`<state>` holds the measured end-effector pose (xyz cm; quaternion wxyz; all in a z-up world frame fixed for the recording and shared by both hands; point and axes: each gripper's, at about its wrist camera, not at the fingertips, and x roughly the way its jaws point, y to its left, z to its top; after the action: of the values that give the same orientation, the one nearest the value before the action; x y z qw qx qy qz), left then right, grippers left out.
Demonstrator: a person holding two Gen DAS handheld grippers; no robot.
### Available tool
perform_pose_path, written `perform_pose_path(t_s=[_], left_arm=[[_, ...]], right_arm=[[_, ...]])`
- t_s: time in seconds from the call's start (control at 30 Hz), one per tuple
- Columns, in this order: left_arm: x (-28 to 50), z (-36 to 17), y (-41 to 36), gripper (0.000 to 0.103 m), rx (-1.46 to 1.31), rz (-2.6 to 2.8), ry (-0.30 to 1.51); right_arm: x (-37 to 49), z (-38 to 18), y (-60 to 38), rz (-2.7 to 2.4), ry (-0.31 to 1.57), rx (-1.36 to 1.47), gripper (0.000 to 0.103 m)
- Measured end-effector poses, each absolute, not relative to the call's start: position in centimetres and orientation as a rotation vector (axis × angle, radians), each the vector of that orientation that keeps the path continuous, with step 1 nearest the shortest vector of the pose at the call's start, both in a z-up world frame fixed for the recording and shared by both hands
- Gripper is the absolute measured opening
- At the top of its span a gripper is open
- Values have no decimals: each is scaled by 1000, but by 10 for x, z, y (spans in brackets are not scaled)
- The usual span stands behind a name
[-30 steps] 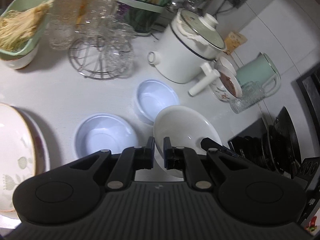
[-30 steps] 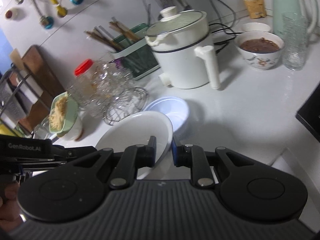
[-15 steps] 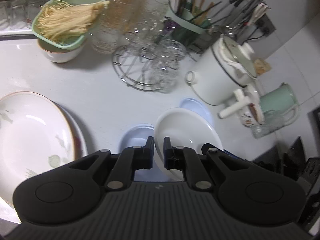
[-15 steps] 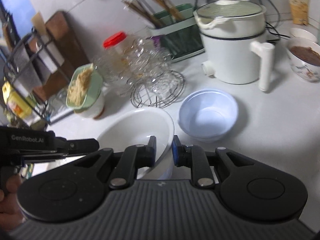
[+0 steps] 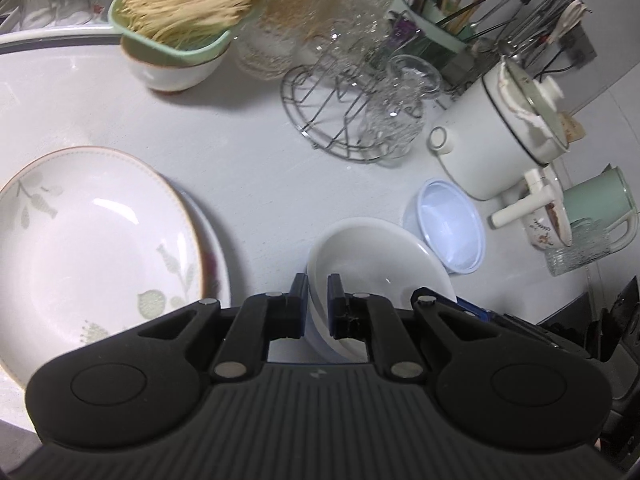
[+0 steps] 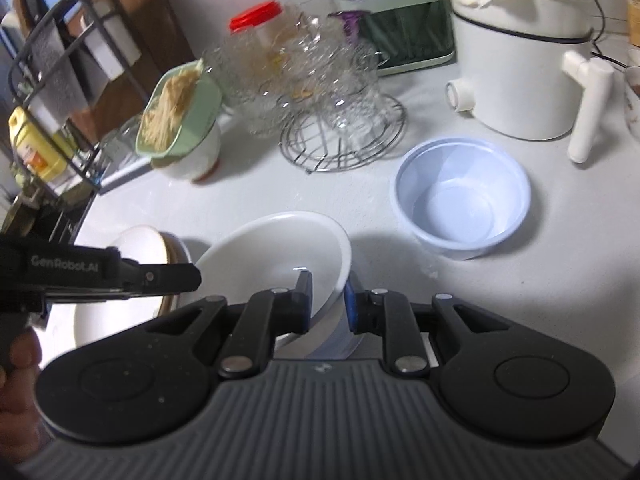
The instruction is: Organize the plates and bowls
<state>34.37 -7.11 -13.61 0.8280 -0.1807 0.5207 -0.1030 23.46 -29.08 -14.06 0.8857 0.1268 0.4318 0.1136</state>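
Both grippers grip one white bowl [image 5: 372, 264] by its rim from opposite sides. My left gripper [image 5: 318, 300] is shut on the near rim in the left wrist view. My right gripper [image 6: 328, 300] is shut on the rim of the white bowl [image 6: 272, 248] in the right wrist view. The bowl is tilted and sits over a pale blue bowl [image 6: 336, 340], which is mostly hidden under it. A second pale blue bowl [image 5: 444, 224] stands free to the right. A large floral plate [image 5: 92, 248] lies on another plate at the left.
A green basket of noodles [image 5: 180, 4] rests on a bowl at the back. A wire rack of glasses [image 5: 360, 112], a white electric pot [image 5: 500, 132], a green kettle [image 5: 596, 204] and a utensil holder [image 5: 436, 12] line the back. A dark stove edge [image 5: 608, 320] is at the right.
Both grippers have carried the white bowl left, away from the pot and towards the plates. It now covers the nearer pale blue bowl, which stood open before.
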Motion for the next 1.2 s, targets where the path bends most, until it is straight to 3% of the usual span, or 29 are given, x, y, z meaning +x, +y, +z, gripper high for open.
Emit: perform_pose_path(t_s=[0.13, 0.17, 0.23, 0.27, 1.2], left_arm=[[342, -133, -68, 13, -353, -234, 1090], [341, -132, -67, 16, -347, -234, 1085], [338, -128, -68, 34, -328, -227, 1069], [336, -125, -68, 37, -318, -224, 1055], [257, -54, -101, 39, -173, -394, 893]], right_arm=[[236, -141, -283, 240, 899, 236, 22], [237, -140, -282, 236, 901, 232, 26], [237, -138, -282, 233, 889, 236, 43], [236, -135, -282, 229, 879, 238, 53], [135, -70, -308, 74, 609, 278, 54]])
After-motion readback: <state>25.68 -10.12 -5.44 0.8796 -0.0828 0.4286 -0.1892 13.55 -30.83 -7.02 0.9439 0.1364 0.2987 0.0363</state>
